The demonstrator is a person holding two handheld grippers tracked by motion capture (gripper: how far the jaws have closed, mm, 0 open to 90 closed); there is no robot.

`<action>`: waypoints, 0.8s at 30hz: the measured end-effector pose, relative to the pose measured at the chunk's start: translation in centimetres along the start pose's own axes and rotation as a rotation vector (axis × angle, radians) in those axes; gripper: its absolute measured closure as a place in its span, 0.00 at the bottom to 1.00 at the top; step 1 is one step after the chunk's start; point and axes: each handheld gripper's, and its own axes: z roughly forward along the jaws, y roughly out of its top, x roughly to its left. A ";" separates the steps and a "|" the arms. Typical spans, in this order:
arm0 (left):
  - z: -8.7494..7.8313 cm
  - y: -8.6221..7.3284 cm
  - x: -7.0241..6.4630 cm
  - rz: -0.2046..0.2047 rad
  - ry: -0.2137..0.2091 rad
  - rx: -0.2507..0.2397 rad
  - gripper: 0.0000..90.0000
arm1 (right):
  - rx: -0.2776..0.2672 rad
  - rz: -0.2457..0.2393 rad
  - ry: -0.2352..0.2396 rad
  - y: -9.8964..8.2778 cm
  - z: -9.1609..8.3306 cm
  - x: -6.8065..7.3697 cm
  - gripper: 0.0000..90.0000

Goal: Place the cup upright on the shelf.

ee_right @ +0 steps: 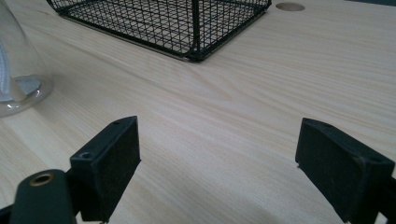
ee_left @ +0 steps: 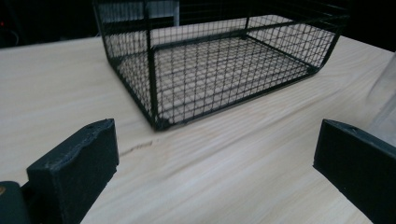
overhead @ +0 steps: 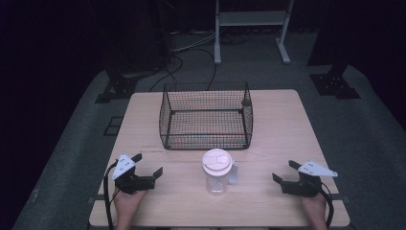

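I see the clear jar point(overhead: 218, 172) with its white lid point(overhead: 217, 160) standing upright on the table point(overhead: 287, 124), between my two tools and just in front of the wire basket point(overhead: 206, 115), which has nothing in it. The left gripper point(overhead: 147, 168) rests near the front edge with its jaws spread wide, and the right gripper point(overhead: 285, 173) rests on the other side, also spread wide; both hold nothing and are well apart from the jar. I judge that the step in hand is to reach for the jar, probably to bring it into the basket. To do this well, I would approach from the side at the height of the glass body, below the lid, keep the jaws level, and close slowly, because smooth glass can slip and a tall jar can tip if I push it before I grip it. The high view gives me the whole layout and the lid from above. The right gripper view shows what the high view does not: the rounded base of the jar point(ee_right: 18, 70) touching the wood, and a round hole in the table point(ee_right: 290, 6) behind the basket. The left gripper view shows the mesh of the basket point(ee_left: 219, 60) from near, and only a blurred edge of glass at the right side.
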 end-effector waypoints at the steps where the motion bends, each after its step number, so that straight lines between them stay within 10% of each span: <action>1: 0.0 0.3 -0.2 0.009 -0.003 -0.002 0.00 | 0.001 0.000 -0.001 0.0 0.0 0.0 0.14; 24: 1.3 5.8 -3.7 0.143 -0.156 -0.025 0.00 | 0.002 -0.007 0.006 0.0 0.0 0.0 0.14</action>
